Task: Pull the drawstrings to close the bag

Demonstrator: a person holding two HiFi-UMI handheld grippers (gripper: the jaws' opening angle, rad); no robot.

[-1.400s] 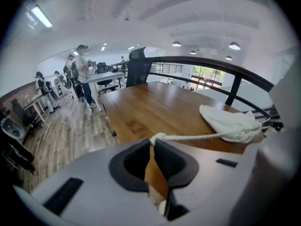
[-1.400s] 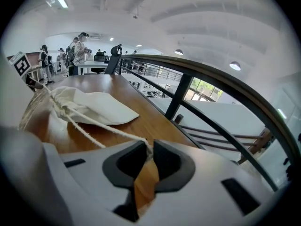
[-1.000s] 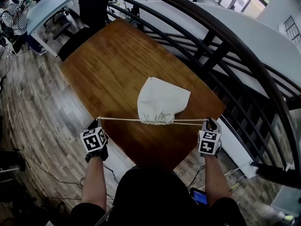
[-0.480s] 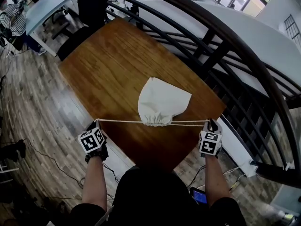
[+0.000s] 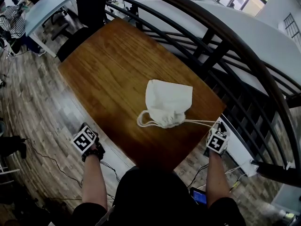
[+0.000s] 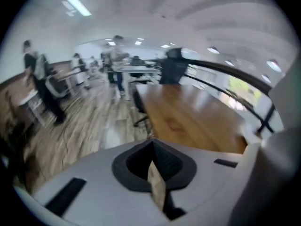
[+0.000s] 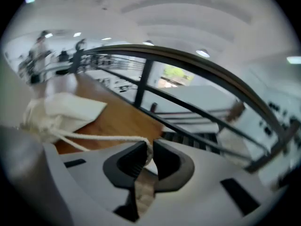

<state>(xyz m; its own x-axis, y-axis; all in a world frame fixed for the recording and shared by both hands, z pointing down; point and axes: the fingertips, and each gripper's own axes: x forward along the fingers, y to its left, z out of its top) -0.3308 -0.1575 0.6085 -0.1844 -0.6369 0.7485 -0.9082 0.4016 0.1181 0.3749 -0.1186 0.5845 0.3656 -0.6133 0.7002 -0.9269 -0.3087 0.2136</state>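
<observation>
A white cloth bag (image 5: 168,100) lies on the wooden table (image 5: 113,65), its gathered mouth (image 5: 168,121) facing me. The left drawstring (image 5: 141,120) lies in a slack loop on the table beside the mouth. My left gripper (image 5: 83,127) is off the table's left front corner, shut with nothing between its jaws (image 6: 153,163). The right drawstring (image 5: 200,122) runs from the mouth to my right gripper (image 5: 219,125) past the table's right front edge. In the right gripper view this cord (image 7: 103,138) ends pinched in the shut gripper (image 7: 148,155), with the bag (image 7: 61,109) behind it.
A black curved railing (image 5: 225,46) borders the table on the right and far side. Office chairs (image 5: 91,4) and a desk (image 5: 47,8) stand beyond the far left corner. People stand in the distance (image 6: 37,74). Cables (image 5: 42,157) lie on the wood floor.
The left drawstring has left my left gripper and sprung back into a slack loop by the bag. That gripper moved left and away from the table. The bag shifted slightly right.
</observation>
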